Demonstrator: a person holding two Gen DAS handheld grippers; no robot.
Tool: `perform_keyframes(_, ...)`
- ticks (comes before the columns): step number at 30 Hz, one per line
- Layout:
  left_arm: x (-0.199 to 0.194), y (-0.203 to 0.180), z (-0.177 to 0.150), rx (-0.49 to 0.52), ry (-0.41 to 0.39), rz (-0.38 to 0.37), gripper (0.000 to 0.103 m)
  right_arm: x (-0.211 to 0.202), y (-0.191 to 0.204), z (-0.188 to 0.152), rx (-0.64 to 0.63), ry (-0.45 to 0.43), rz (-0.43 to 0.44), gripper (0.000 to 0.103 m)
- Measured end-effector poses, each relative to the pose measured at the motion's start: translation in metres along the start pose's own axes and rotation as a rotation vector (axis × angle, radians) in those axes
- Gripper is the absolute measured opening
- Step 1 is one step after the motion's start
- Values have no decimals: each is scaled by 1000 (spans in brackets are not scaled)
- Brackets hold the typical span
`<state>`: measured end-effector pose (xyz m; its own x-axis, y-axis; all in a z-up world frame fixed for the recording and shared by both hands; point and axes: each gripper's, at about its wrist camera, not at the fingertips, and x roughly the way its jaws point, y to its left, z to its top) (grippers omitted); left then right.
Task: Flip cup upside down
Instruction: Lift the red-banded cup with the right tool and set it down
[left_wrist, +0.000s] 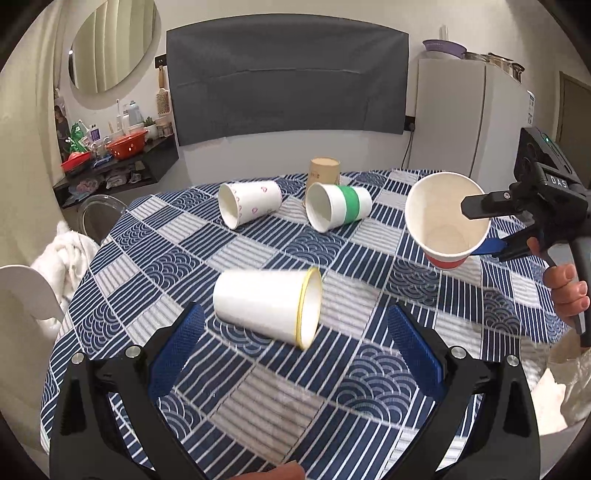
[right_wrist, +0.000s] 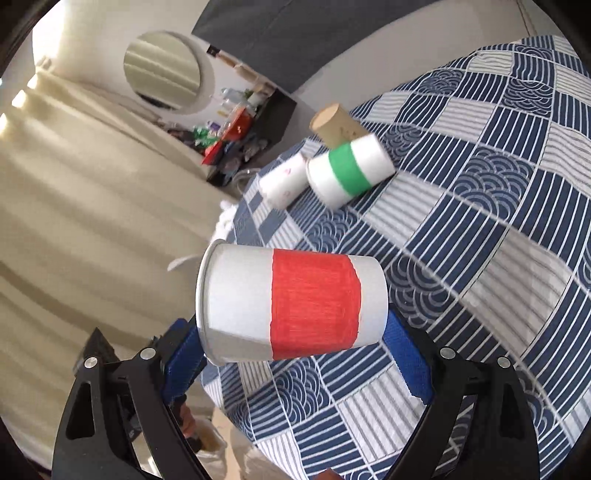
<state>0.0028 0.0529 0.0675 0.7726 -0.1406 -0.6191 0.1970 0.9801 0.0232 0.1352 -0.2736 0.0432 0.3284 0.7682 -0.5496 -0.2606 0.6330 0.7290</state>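
The left gripper (left_wrist: 295, 354) hovers low over the checked tablecloth (left_wrist: 369, 387), its blue-padded fingers (left_wrist: 177, 347) spread wide with nothing between them. Just beyond lies a yellow-rimmed cup (left_wrist: 267, 304) on its side, mouth to the right; my guess is the left gripper waits there to take it next.

Further over, the right gripper (right_wrist: 295, 354) clasps the red-banded cup (right_wrist: 291, 304) in the air above the table's right part. One finger (left_wrist: 476, 206) reaches inside the mouth and the other lies against the outer wall, which looks like a rim pinch chosen so the wrist can roll the cup over. The cup is tilted sideways, plain white paper inside, a broad hand-coloured red band around its lower half.

Farther back lie a green-banded cup (left_wrist: 338, 210) and a heart-print cup (left_wrist: 249, 206), both on their sides, and behind them a brown cup (left_wrist: 324, 175) stands mouth down.
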Motion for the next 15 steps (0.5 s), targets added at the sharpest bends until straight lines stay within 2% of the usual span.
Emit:
perform_keyframes(8, -8, 1, -25, 27, 35, 10, 97, 32, 40, -43, -251, 44, -297, 87)
perform_keyframes(10, -9, 1, -29, 28, 39, 18, 97, 39, 47, -52, -316, 30, -379, 95)
perform_keyframes(15, -6, 4, -36, 24, 62, 29, 97, 48, 50, -64, -383, 38, -464, 95)
